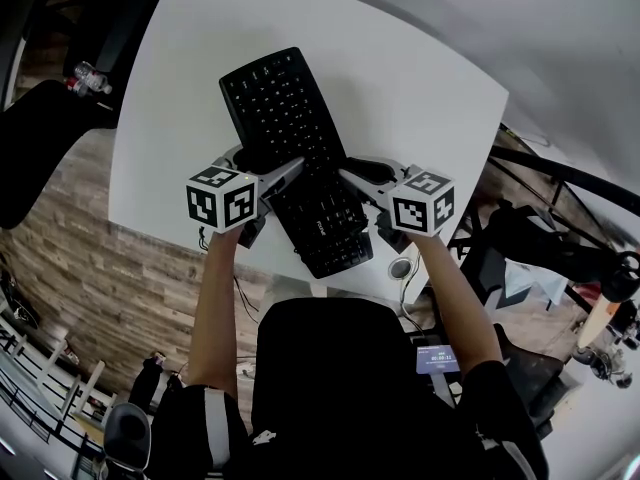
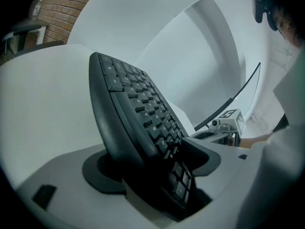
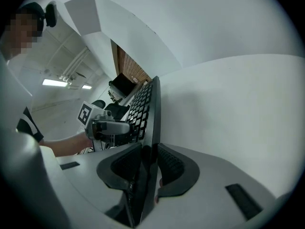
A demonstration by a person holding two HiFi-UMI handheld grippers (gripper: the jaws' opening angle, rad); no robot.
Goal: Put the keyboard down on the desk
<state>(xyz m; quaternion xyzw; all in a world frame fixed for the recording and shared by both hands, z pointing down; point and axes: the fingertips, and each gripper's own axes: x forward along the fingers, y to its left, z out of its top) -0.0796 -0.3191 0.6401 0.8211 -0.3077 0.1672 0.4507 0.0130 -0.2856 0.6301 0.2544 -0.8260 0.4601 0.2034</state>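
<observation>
Right claw (image 3: 147,168) pinches the keyboard's (image 1: 285,118) right edge, left claw (image 2: 152,163) gapes loosely round its left, so it runs lengthwise away between both, far end over the desk (image 1: 400,78).

The black keyboard (image 1: 285,108) (full-size, with a rounded front edge) sits slantwise over the white desk (image 1: 410,78) with its keys up. Its far end points toward the desk's middle and its near end juts past the near edge. The right gripper (image 1: 352,178) pinches its right long edge; the left gripper (image 1: 293,170) stands wide around the left one.
</observation>
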